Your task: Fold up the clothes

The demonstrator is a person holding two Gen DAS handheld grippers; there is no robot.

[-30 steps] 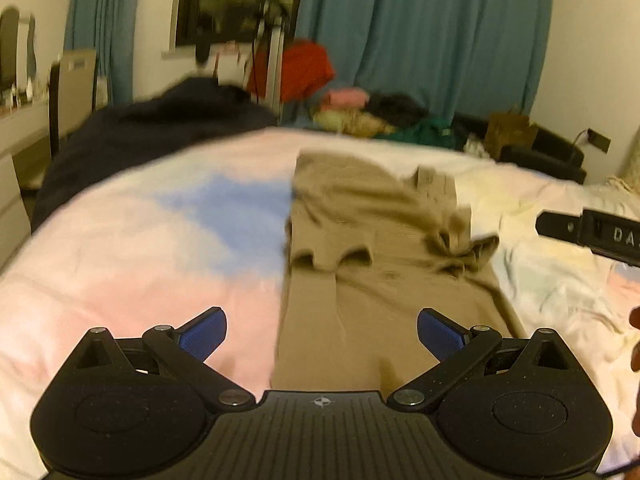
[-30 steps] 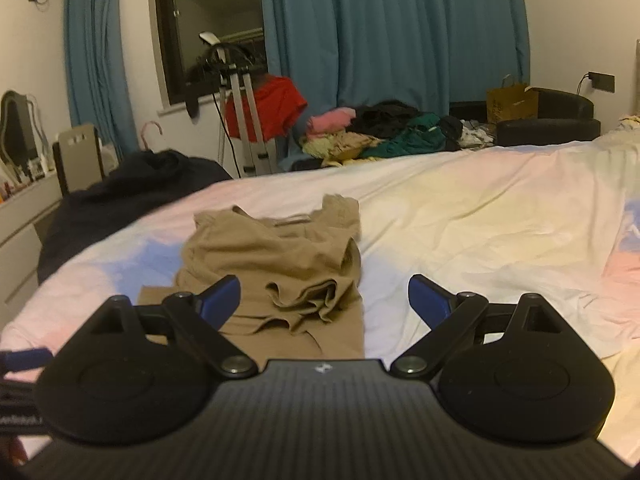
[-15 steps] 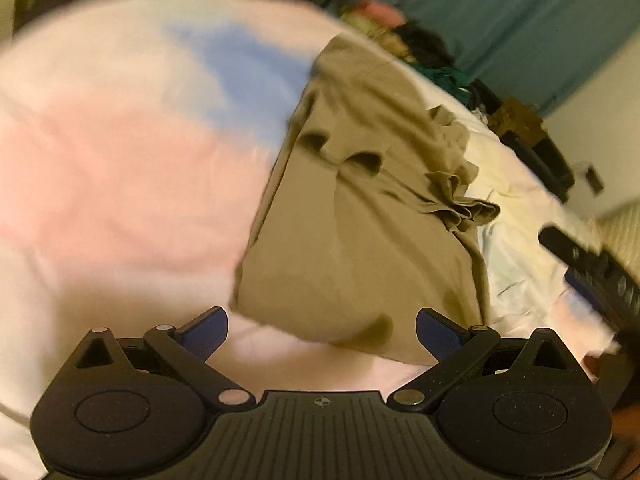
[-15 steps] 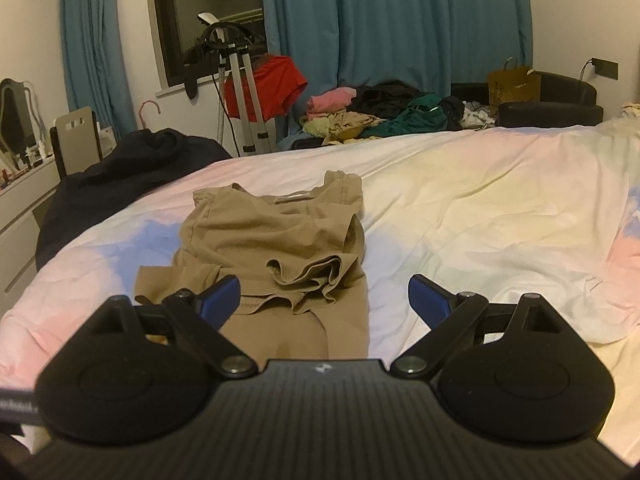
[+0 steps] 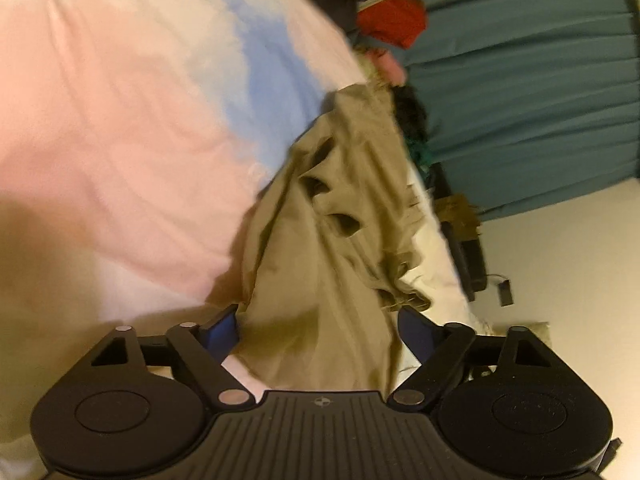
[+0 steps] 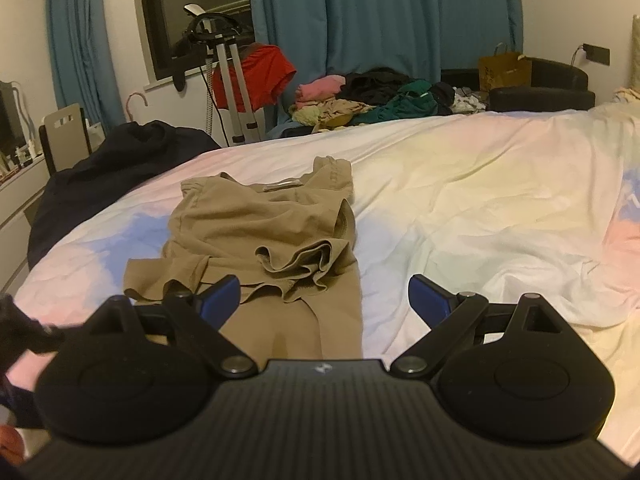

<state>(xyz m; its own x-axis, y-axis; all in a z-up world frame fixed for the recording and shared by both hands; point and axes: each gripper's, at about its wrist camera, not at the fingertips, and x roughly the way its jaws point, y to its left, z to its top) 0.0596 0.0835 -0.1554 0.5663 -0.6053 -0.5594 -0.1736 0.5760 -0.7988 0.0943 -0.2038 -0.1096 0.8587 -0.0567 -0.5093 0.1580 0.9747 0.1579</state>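
**Inspector:** While the left hand-held gripper (image 5: 318, 326) sat low over the near end of the tan garment (image 6: 264, 236), what did its jaws do?

**Assistant:** They had just been closing but stood apart. The near hem of the garment lay between the blue pads (image 5: 220, 328). The left pad sat at the fabric's edge; whether it pressed on the cloth could not be told. The right pad stood clear of it. That view was rolled and blurred.

**Inspector:** And the right hand-held gripper (image 6: 324, 294)?

**Assistant:** Jaws wide apart, nothing between them. It hung above the near part of the garment, which ran under it towards the camera.

**Inspector:** Position of the garment?

**Assistant:** It lay on the bed (image 6: 460, 200), on the pastel pink, blue and yellow sheet, left of the middle in the right wrist view. Its far part was bunched into loose folds; the near part lay flatter.

**Inspector:** Surroundings noted?

**Assistant:** A dark garment (image 6: 120, 152) lay at the bed's far left edge. Beyond the bed were a pile of clothes (image 6: 368, 98), a red garment (image 6: 262, 74) on a stand, teal curtains (image 6: 380, 16) and a brown paper bag (image 6: 502, 70). A dark shape at the left edge of the right wrist view could not be made out.
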